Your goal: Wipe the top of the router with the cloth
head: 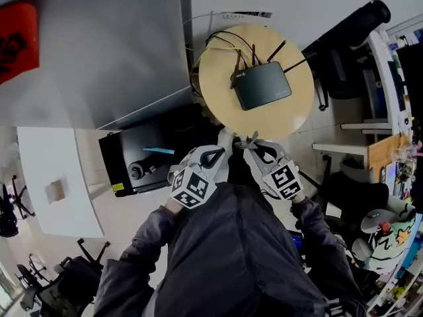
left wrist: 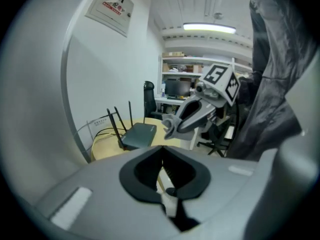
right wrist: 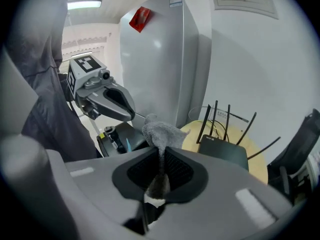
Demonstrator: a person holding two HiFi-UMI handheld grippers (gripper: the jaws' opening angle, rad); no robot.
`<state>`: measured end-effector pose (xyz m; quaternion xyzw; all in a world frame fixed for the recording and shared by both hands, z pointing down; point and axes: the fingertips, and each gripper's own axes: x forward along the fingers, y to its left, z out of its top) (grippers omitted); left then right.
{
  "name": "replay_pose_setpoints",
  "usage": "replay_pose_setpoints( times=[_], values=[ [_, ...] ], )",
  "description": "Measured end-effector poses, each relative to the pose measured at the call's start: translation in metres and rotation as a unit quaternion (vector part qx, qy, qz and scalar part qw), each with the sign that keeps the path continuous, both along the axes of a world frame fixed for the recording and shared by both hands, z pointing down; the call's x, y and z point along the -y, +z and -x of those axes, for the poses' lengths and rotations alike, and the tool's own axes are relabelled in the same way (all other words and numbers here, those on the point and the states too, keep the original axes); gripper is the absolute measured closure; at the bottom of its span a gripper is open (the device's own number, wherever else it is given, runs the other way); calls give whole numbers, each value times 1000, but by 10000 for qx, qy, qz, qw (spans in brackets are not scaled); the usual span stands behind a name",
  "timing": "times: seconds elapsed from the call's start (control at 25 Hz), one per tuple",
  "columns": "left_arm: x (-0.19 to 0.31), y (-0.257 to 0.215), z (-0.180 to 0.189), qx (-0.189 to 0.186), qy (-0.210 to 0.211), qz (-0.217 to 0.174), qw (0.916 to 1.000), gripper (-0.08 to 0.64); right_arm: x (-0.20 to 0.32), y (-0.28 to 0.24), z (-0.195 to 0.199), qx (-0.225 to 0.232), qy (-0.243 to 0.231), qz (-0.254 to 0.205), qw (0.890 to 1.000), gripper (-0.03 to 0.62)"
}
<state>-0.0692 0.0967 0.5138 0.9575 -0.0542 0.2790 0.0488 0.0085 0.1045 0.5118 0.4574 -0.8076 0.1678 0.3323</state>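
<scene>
The dark router (head: 262, 84) lies flat on the round wooden table (head: 218, 91), its antennas raised at the far side. Both grippers hover just off the table's near edge. My right gripper (head: 250, 141) is shut on a grey cloth (head: 246, 139), which bunches out past the jaws in the right gripper view as the cloth (right wrist: 159, 132); the router (right wrist: 224, 153) lies ahead and to the right. My left gripper (head: 223, 140) is beside it, shut on nothing. In the left gripper view, the left gripper (left wrist: 163, 151) faces the router (left wrist: 139, 135).
Black cables (head: 225, 41) trail off the table's far edge. A tall grey fridge (right wrist: 160, 59) stands left of the table, a black box (head: 142, 160) on the floor beside it. A black office chair (head: 344, 51) and cluttered desks are on the right.
</scene>
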Motion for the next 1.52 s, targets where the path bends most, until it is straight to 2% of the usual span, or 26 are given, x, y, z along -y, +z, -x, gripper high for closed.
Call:
replay_pose_setpoints(
  times=[0.2,0.4,0.64,0.84,1.0,1.16,1.32,1.52],
  values=[
    [26,6,-18,64,-712,132,9974,560,78,29,-47,-520,-755,1,9958,561],
    [47,-6,-48,91,-1499,141,9886,560,153,64,-84,-840,-1512,177,9848,561],
    [50,-12,-72,141,-2168,165,9760,560,210,116,-99,-1187,-2199,609,9664,561],
    [46,-13,-64,339,-2665,137,9631,560,240,157,-97,-1541,-2543,872,9508,561],
    [48,-15,-55,416,-3037,86,9518,560,240,170,-94,-1687,-2898,932,9375,561],
    [45,-15,-50,428,-3250,120,9447,560,212,172,-92,-1612,-3159,1100,9285,561],
    [42,-13,-53,439,-3243,140,9448,560,174,172,-97,-1432,-3236,1173,9279,561],
    [33,-8,-62,464,-3061,245,9506,560,137,172,-101,-1323,-3357,1195,9249,561]
  ],
)
